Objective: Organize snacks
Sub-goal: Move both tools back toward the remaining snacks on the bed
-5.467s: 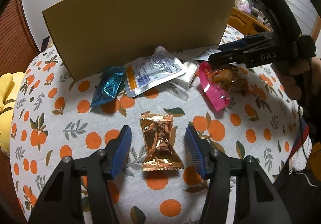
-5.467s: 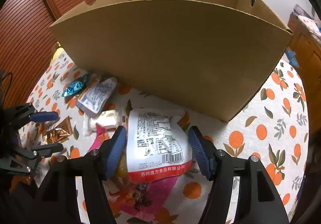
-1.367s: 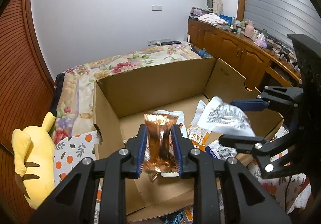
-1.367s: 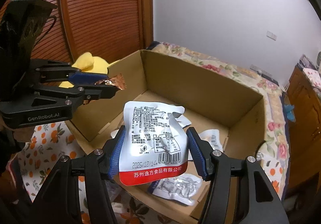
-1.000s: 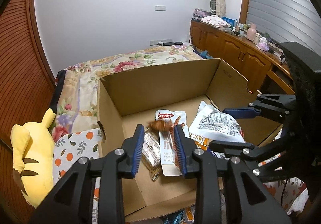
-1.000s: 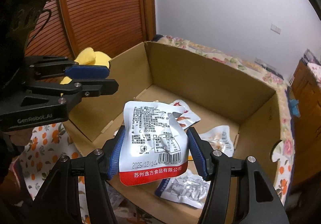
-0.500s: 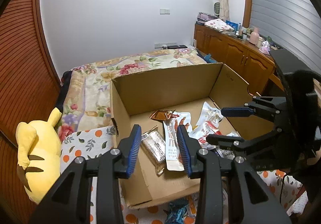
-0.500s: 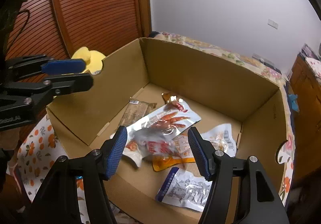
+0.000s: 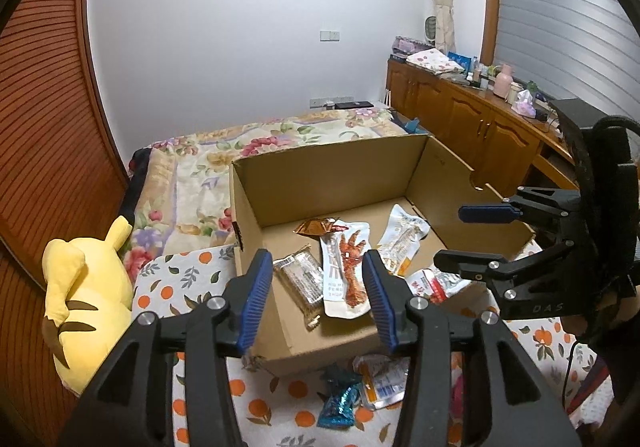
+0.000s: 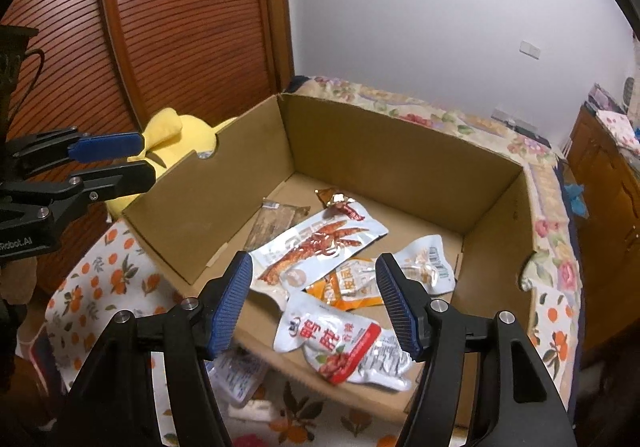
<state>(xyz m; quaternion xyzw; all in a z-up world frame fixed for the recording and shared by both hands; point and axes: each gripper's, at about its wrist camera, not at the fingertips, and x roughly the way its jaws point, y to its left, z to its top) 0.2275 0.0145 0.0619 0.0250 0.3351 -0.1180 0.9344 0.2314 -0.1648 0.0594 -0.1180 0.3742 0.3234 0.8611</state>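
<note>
Both snacks have been dropped: the gold candy [image 9: 316, 226] and white pouch [image 10: 344, 347] now lie inside the box [image 9: 332, 171]. The left tool [image 9: 316, 299] is opening, empty; the right tool [image 10: 314, 303] is held wide, empty. More packets [image 9: 360, 387] are left on the counter [image 9: 192, 271].

Left black plastic two-finger gripper [image 9: 316, 297]: ribbed blue rubber pads [image 9: 256, 299], silver screw heads, white "GenRobot.AI" lettering partly visible on its side in the right wrist view.
Right black plastic two-finger gripper [image 10: 314, 305]: matching ribbed blue pads [image 10: 394, 307], silver screws, "DAS" marking, black cable behind.
</note>
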